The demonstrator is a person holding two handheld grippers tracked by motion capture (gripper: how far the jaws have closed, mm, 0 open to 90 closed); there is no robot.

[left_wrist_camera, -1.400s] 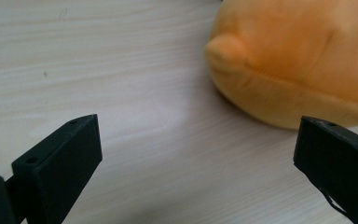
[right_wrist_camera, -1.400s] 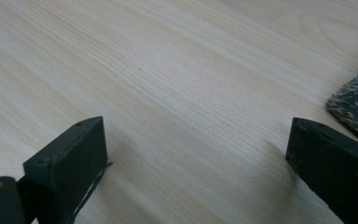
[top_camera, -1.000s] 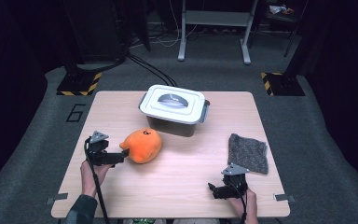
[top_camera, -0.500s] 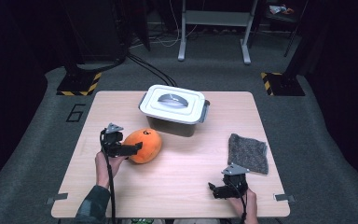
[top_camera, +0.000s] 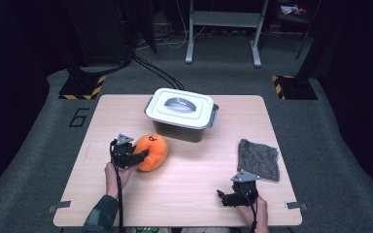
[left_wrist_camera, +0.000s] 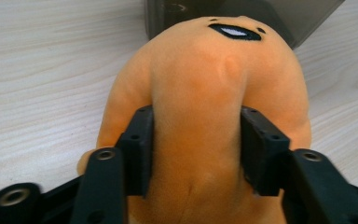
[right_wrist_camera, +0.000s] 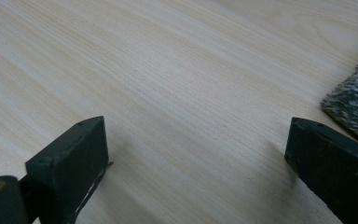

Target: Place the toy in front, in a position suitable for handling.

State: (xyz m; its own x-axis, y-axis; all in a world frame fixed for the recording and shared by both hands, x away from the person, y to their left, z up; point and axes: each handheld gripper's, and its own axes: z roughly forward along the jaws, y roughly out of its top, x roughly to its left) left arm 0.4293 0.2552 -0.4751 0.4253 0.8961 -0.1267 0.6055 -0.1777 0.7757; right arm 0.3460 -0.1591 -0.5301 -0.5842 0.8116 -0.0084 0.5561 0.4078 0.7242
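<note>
On the pale wooden worktop [top_camera: 184, 184], just in front of the lidded box [top_camera: 180, 112], the orange plush toy [left_wrist_camera: 205, 107] is pinched by the just-closing left gripper [left_wrist_camera: 196, 154]; firm, centred pressure is advised before lifting. The right gripper [right_wrist_camera: 196, 154] is held wide, empty.

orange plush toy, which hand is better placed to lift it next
Left. The left gripper has just closed its jaws, and they pinch the orange plush toy, denting it. The right gripper sits open over bare table near the grey cloth, far from the toy.
</note>
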